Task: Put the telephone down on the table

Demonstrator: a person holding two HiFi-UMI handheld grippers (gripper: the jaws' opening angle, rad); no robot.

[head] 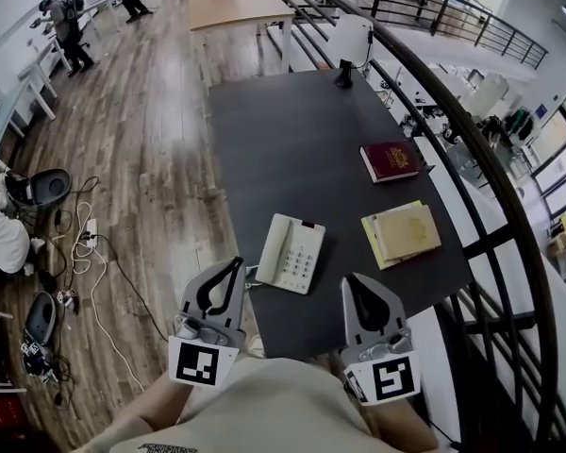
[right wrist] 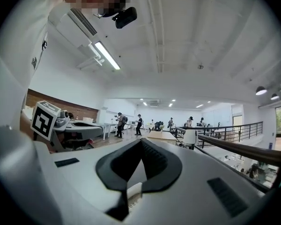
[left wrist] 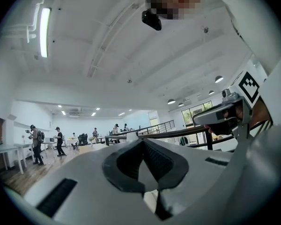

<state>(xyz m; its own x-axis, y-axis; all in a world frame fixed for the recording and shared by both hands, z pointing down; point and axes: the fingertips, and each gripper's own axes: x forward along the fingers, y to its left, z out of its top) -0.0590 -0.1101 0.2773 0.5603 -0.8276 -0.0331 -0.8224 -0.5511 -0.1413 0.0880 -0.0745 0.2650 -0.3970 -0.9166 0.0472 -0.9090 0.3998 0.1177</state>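
Note:
A cream-white telephone (head: 291, 253) with its handset on the cradle lies flat on the dark table (head: 292, 140), near the table's front edge. My left gripper (head: 237, 263) hovers just left of the phone at the table's corner, jaws together and empty. To the right of the phone, my right gripper (head: 350, 280) is shut too, with nothing in it. Both point level toward the far end of the table. In the right gripper view, a bit of the telephone (right wrist: 130, 191) shows below the shut jaws of the right gripper (right wrist: 141, 140). The left gripper (left wrist: 143, 141) looks the same in its own view.
A maroon book (head: 390, 160) and a stack of yellow and tan notebooks (head: 402, 233) lie on the table's right side. A small black object (head: 343, 75) stands at the far end. A black railing (head: 472, 159) runs along the right. Cables (head: 85, 243) lie on the wooden floor at left.

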